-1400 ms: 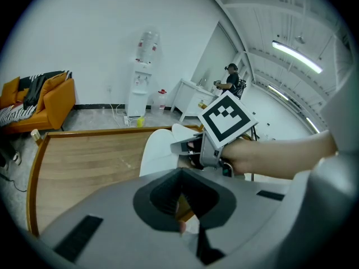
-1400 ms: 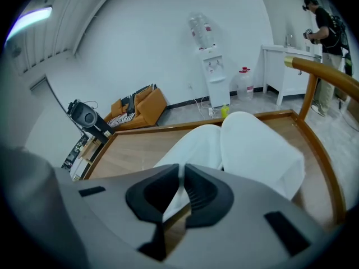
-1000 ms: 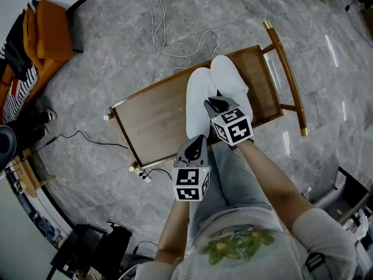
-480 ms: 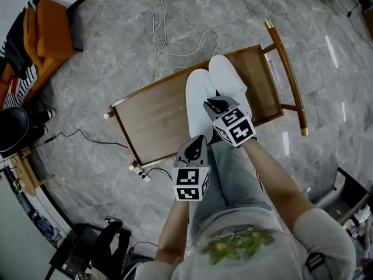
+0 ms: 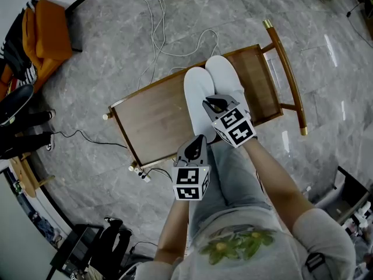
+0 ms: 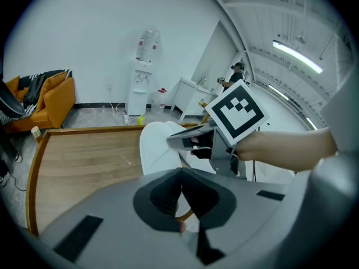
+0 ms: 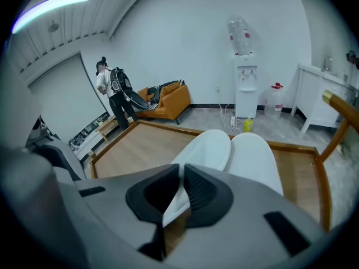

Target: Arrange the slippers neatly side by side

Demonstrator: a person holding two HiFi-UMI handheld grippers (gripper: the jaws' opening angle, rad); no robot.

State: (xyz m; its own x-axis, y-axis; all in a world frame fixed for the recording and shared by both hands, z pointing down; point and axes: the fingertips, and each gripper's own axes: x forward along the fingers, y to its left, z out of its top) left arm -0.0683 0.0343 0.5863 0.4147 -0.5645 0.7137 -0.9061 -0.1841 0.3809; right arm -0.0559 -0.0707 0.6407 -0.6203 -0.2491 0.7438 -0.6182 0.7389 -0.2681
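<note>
Head view, white slippers (image 5: 199, 95), touching, parallel

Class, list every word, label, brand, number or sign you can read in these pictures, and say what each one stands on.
No readable text in any view.
Left gripper's marker cube and right gripper's marker cube: black-and-white square patterns only, no letters or digits.
Shirt print: green and yellow picture, no words legible.
Water dispenser: any label too small to read.
White slippers: plain, unmarked.
</note>
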